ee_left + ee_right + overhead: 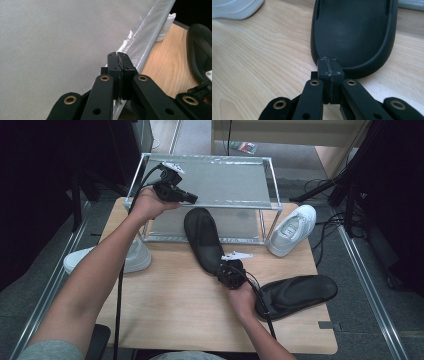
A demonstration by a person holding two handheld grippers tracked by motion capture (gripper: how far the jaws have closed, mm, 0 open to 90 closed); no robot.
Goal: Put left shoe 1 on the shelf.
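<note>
Left tool (117,55): I see its jaws clenched flat together with nothing between them; it sits at the front edge of the rack's top shelf. From above I see it at (187,197), held in the left hand (147,204).
Right tool (329,61): jaws pressed together, empty as far as I can see; the tips sit right at the near rim of the black insole. Whether they touch that rim I cannot tell, since the tool body covers the meeting point. From above it is at (225,270).
Black insole (202,237): lies on the surface, far end reaching under the rack's lower level, near end at my right tool. In the right tool view (354,32) its far part is cut off by the frame top.
Second black insole (297,295): on the surface at the right, near the front edge; my right hand (244,297) and its cable cover its left end.
Rack (205,182): metal frame with grey mesh shelves, at the back of the surface (175,305); the left tool view (50,50) shows mesh with no frame detail.
White shoe, right (292,230): beside the rack, toe hanging off the surface's edge.
White shoe, left (132,257): my left forearm hides its middle; I cannot read its shape fully.
Surroundings: dark at both sides, nothing I can make out.
</note>
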